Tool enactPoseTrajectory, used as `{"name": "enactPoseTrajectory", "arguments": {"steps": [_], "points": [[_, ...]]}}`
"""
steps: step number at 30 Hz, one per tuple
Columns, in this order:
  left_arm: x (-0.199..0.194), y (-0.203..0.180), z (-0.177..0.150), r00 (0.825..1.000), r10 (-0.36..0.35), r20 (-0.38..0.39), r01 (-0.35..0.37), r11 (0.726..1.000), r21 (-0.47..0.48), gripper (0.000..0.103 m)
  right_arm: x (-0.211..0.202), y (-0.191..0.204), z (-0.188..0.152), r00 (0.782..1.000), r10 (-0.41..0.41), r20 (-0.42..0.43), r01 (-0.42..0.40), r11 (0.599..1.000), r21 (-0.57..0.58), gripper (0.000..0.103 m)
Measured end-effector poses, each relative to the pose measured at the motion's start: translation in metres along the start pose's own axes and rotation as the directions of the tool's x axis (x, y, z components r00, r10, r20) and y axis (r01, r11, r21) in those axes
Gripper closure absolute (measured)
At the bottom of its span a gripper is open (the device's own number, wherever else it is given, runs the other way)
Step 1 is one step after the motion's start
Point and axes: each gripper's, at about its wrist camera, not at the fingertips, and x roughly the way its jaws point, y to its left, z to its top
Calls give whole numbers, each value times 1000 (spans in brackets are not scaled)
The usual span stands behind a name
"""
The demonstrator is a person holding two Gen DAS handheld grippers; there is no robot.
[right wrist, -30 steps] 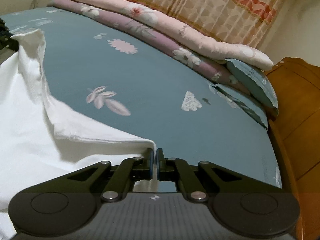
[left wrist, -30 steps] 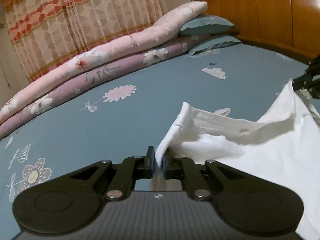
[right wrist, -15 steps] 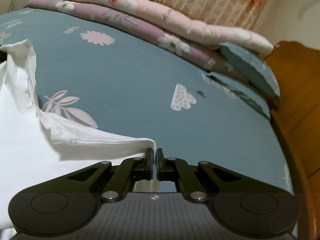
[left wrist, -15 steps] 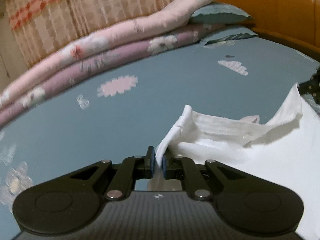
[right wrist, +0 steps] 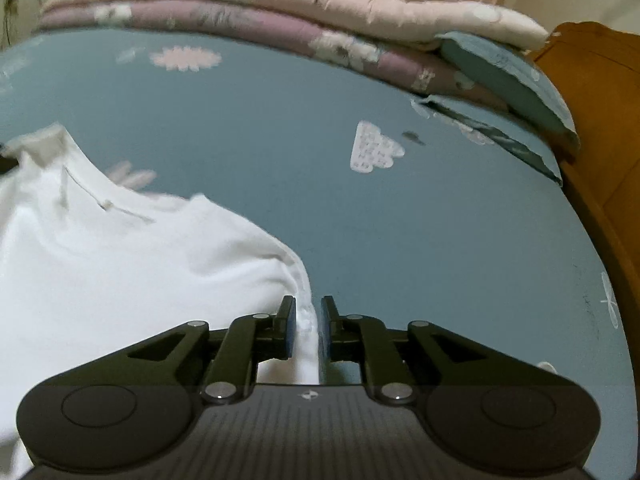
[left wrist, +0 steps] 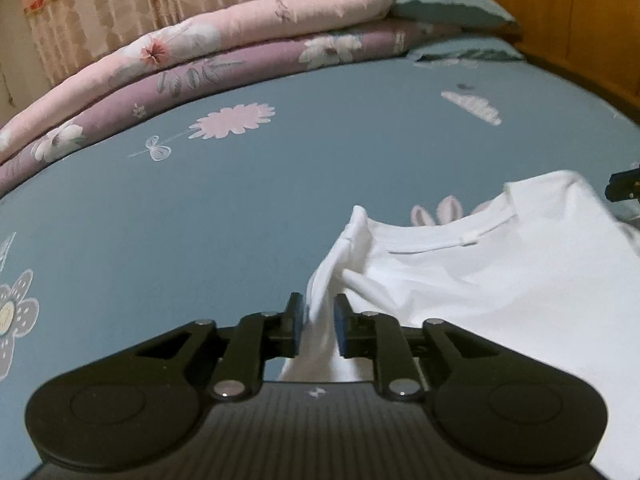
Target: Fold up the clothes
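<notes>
So the white t-shirt [left wrist: 500, 280] is lying on the bed [left wrist: 260, 208], on the blue flowered sheet, neckline pointing toward the far edge where the folded quilts [left wrist: 240, 40] are stacked. The left gripper [left wrist: 316, 326] has just been opening its fingers; there's a small gap now, and a fold of the shirt's shoulder still sits between the pads but looks loose. Same on the other side: the right gripper [right wrist: 306, 328] has just been opening too, fingers slightly apart with the shirt's edge [right wrist: 308, 320] between them, not pinched. Wooden headboard [right wrist: 600, 80] is at the bed's end.
</notes>
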Motion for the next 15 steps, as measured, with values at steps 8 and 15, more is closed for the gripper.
{"name": "enactPoseTrajectory", "arguments": {"steps": [8,15], "points": [[-79,-13,-44,997,-75,-22,74,997,-19,73,-87,-11,-42,991,131,-12,-129,982,138,79],[-142,-26,-103,991,-124,-59,119,990,-72,64,-127,-15,-123,969,240,-58,-206,915,347,65]]}}
